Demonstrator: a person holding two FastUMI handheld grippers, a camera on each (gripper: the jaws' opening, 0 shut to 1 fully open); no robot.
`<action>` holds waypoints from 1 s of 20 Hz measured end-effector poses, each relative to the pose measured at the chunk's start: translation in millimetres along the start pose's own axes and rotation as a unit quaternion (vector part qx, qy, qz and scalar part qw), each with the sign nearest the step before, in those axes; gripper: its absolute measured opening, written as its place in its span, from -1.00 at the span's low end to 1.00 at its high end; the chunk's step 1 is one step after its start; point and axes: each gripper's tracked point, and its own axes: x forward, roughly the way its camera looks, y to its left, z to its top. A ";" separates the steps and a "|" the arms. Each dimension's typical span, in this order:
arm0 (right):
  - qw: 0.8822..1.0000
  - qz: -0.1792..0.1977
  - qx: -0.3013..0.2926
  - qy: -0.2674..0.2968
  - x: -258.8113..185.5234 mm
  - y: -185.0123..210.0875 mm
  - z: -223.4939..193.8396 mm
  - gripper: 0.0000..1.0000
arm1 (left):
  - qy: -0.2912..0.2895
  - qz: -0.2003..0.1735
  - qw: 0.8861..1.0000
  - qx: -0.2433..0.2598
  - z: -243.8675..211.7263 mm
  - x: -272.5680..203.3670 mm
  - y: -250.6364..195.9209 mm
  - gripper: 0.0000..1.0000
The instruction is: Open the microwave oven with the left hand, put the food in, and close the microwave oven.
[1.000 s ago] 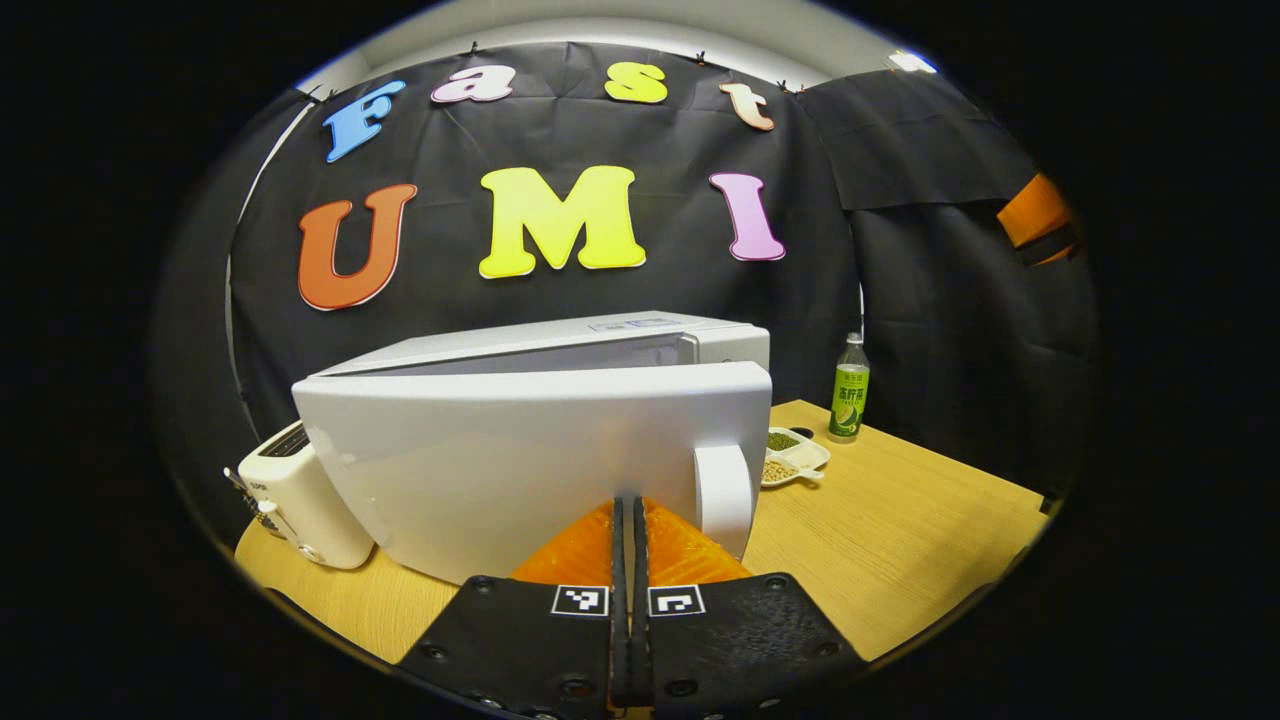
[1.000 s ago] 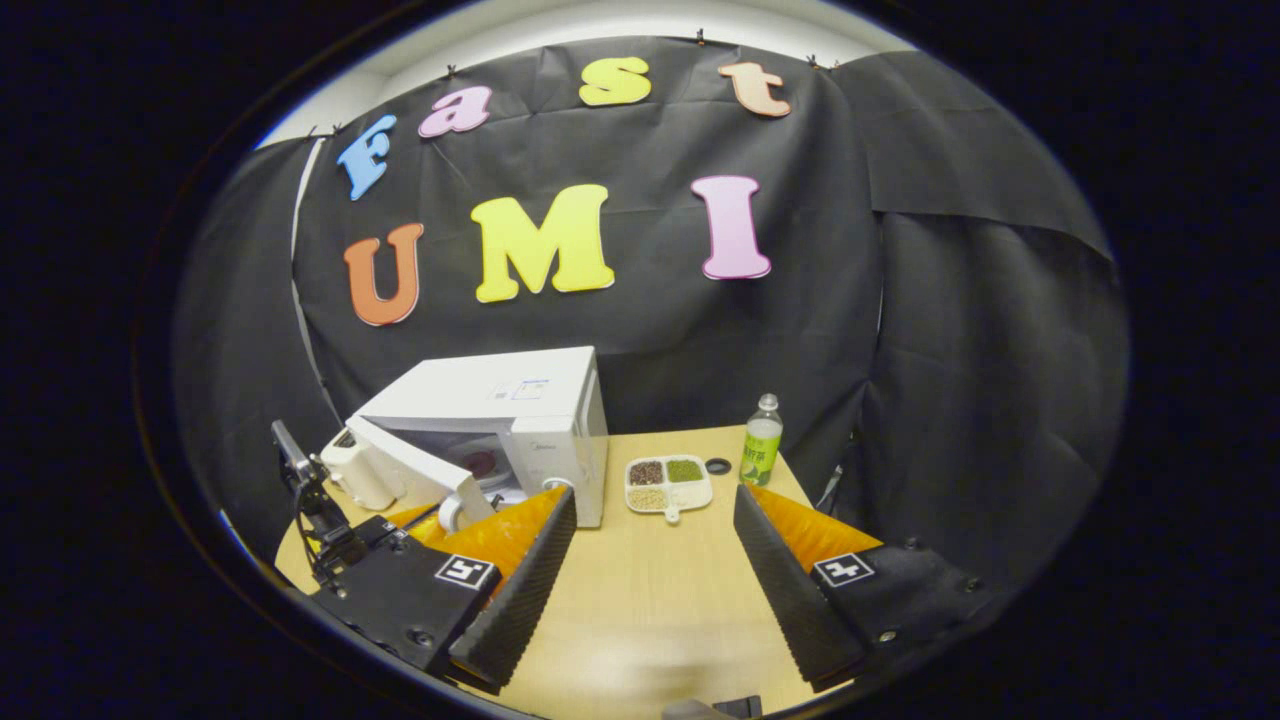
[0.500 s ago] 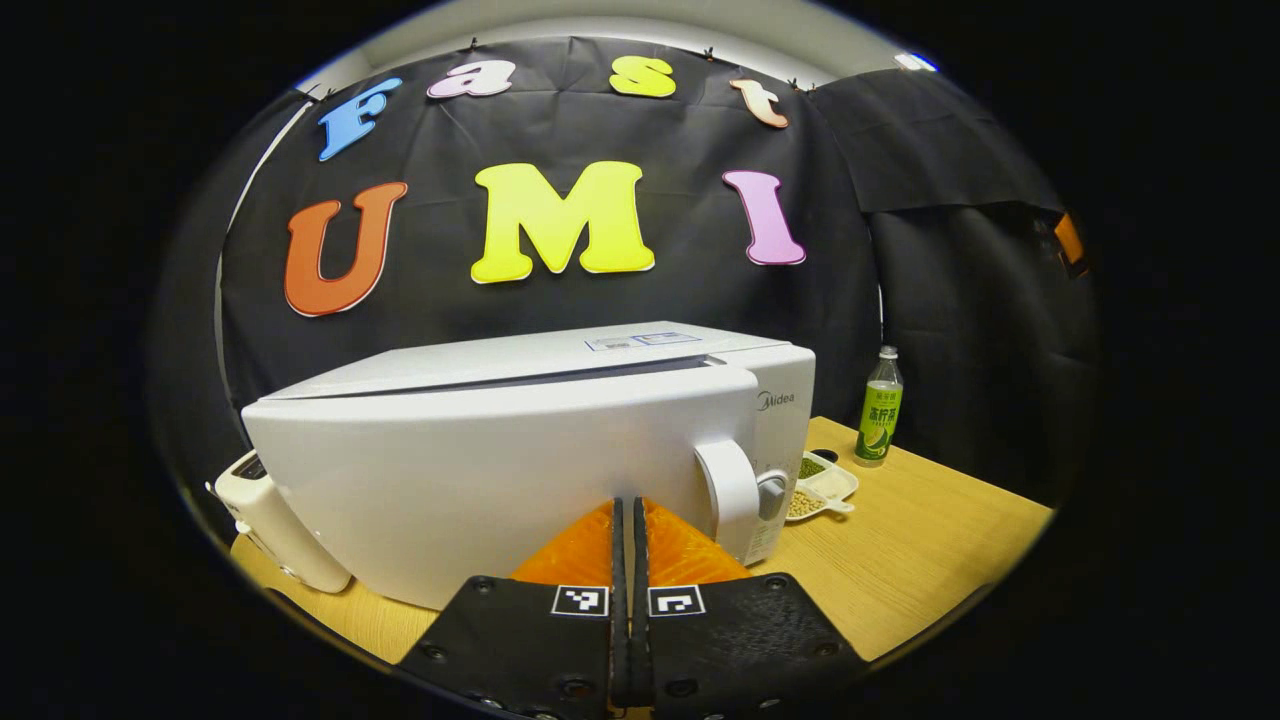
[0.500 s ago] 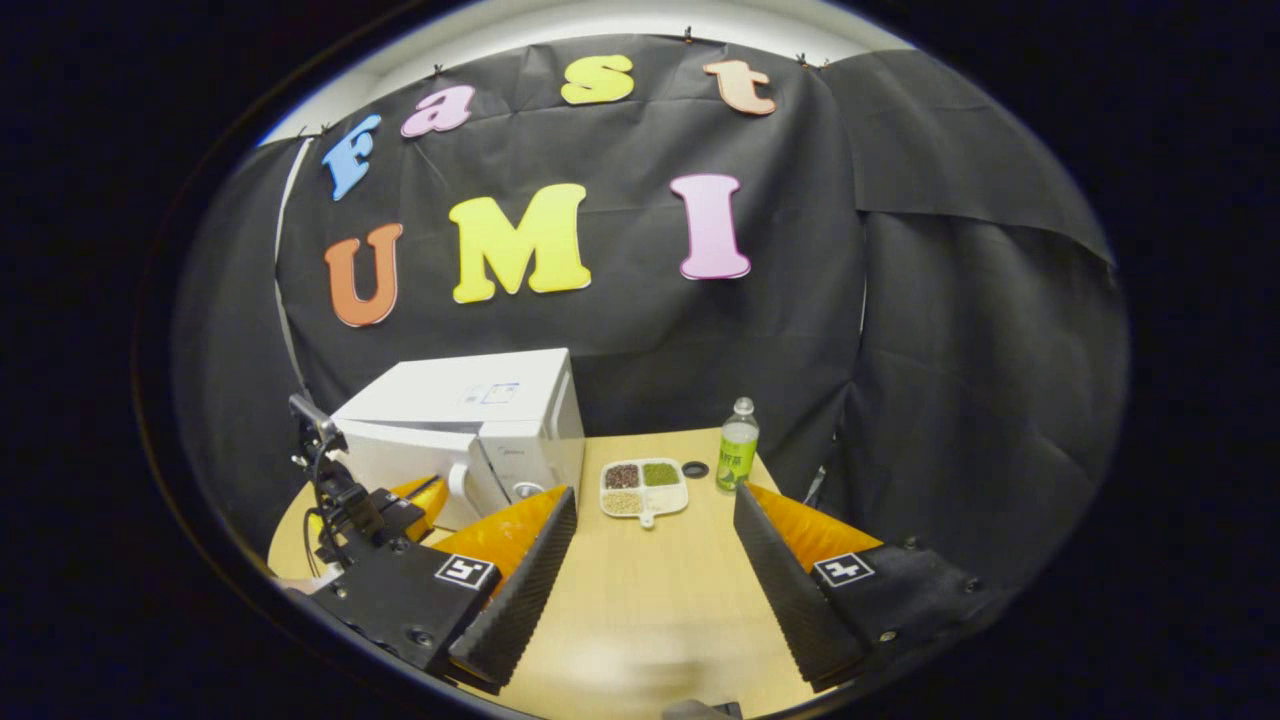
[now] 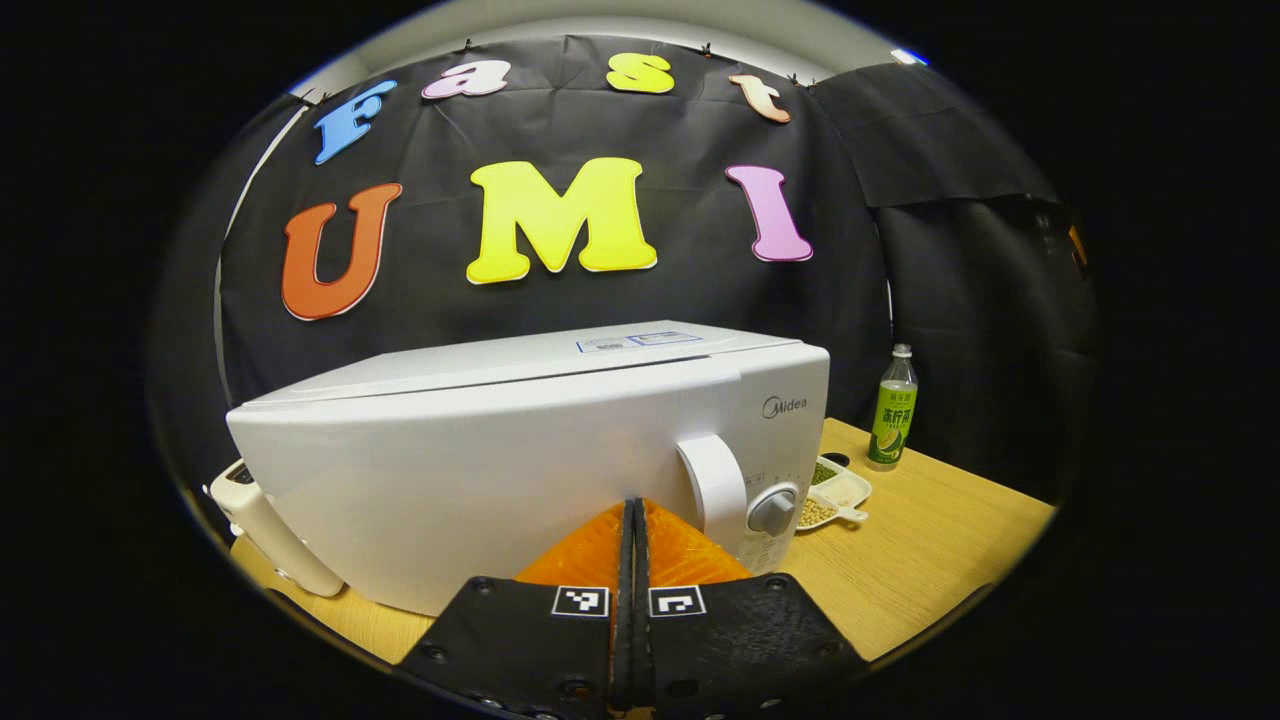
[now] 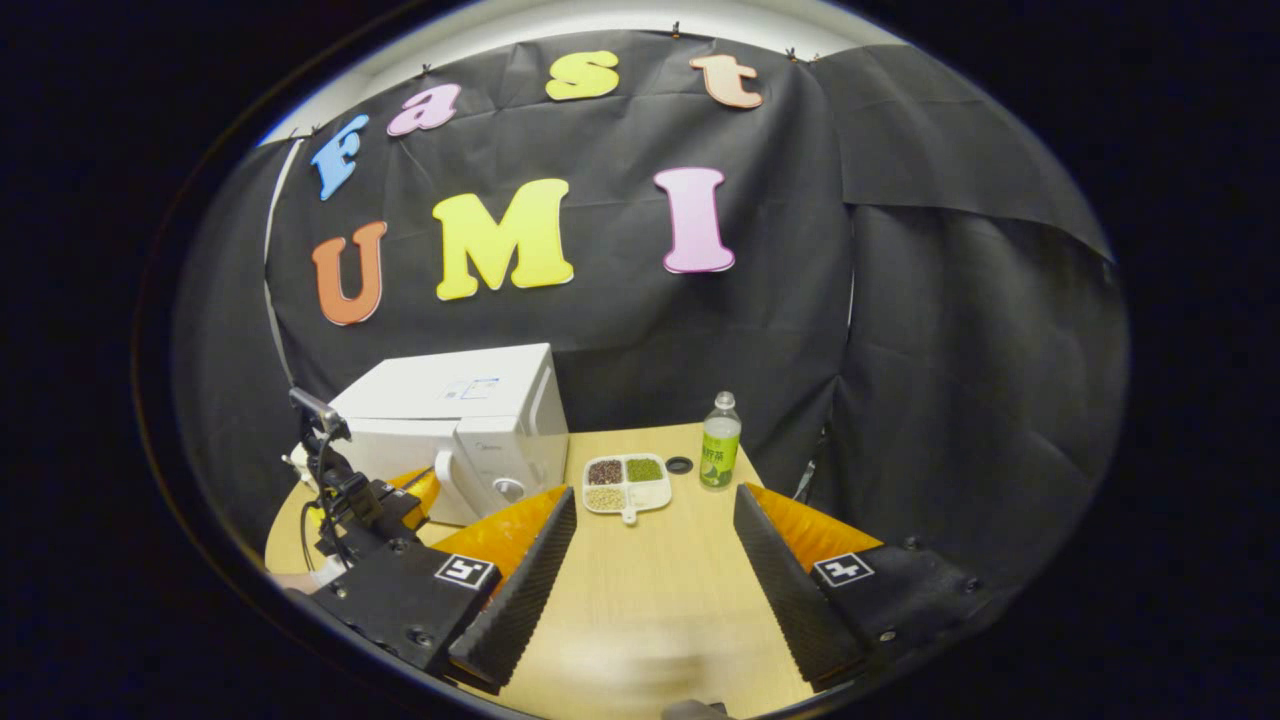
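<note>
**Door shut: closing step judged complete**

Left gripper (image 5: 632,510): fingers pressed together, nothing pinched between them, tips set against the lower front of the microwave door (image 5: 470,480), just left of the white door handle (image 5: 715,480). Right gripper (image 6: 650,560): fingers spread wide, nothing between them, hovering over the wooden table (image 6: 650,620) well short of the oven.

Change over the last second: door swung from clearly ajar, with cavity and a dish inside glimpsed past it, to nearly closed half a second ago, to flush with the microwave oven (image 5: 600,360) now. No gap visible along the top seam. Control knob (image 5: 773,512) and right-hand panel now exposed beside the handle. Food judged to be inside, behind the closed door; not visible at present. Latch engagement cannot be confirmed from the pictures. Remaining work judged to be withdrawal of the left gripper only.

Differences between views: left gripper view gives the close reading of door, handle and knob, plus a white toaster (image 5: 262,525) at the oven's far left. Right gripper view gives the overall layout: oven at the table's left rear, left gripper at its front, divided snack tray (image 6: 627,483) with beans and grains beside the oven, small black cap (image 6: 679,464), green-labelled drink bottle (image 6: 718,443) further right.
</note>
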 end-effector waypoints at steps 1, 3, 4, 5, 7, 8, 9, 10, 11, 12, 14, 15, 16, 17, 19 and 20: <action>1.000 0.002 0.000 0.001 0.0 1.0 -0.9 1.00 | 0.002 0.004 1.000 -0.001 3.5 5.6 3.1 -0.99; 1.000 0.005 -0.001 0.000 -1.1 4.8 1.2 0.83 | 0.008 0.002 0.999 -0.035 2.1 3.1 0.0 -0.98; 1.000 0.008 -0.002 -0.002 -0.8 7.5 3.0 0.83 | 0.019 0.006 0.999 -0.031 -1.7 3.9 0.0 -0.99; 1.000 0.011 -0.004 -0.003 -1.9 10.0 3.8 1.00 | 0.031 0.020 0.999 -0.021 -6.4 -0.2 6.7 -0.99; 1.000 0.015 -0.007 -0.008 -4.8 14.2 5.5 0.83 | 0.031 0.020 0.999 -0.027 -5.3 -11.1 8.4 -0.99; 1.000 0.016 -0.007 -0.011 -5.8 15.7 7.6 0.83 | 0.029 0.025 0.999 -0.026 -2.3 -18.2 11.7 -0.98; 1.000 0.018 -0.007 -0.013 -7.6 17.6 8.1 0.83 | 0.027 0.025 0.999 -0.024 0.6 -27.7 13.3 -0.97; 1.000 0.020 -0.007 -0.014 -8.5 19.9 8.0 1.00 | 0.027 0.029 0.999 -0.019 1.5 -34.3 16.8 -0.94; 1.000 0.021 -0.007 -0.015 -9.8 21.9 8.1 0.83 | 0.027 0.036 0.999 -0.012 1.0 -44.0 21.4 -0.53; 1.000 0.021 -0.008 -0.017 -11.4 23.3 8.2 1.00 | 0.019 0.044 0.999 -0.003 4.1 -56.3 27.4 0.16; 0.999 0.024 -0.012 -0.024 -15.6 29.5 9.5 0.83 | 0.011 0.056 0.998 0.014 10.6 -78.6 36.0 0.92; 0.999 0.026 -0.015 -0.027 -17.3 33.2 10.1 1.00 | 0.014 0.055 0.998 0.018 9.6 -89.5 34.9 0.92; 0.999 0.029 -0.016 -0.031 -19.0 38.5 9.6 0.83 | 0.014 0.052 0.998 0.018 14.0 -103.9 36.4 0.91; 0.999 0.034 -0.017 -0.032 -20.9 45.2 8.9 0.83 | 0.010 0.051 0.999 0.016 20.5 -118.7 37.2 0.86; 0.998 0.048 -0.019 -0.039 -25.7 61.2 5.7 0.83 | 0.003 0.048 0.999 0.009 34.9 -146.7 36.9 0.85; 0.997 0.052 -0.020 -0.044 -28.5 66.5 4.5 1.00 | 0.001 0.048 0.999 0.006 47.9 -155.1 38.3 0.84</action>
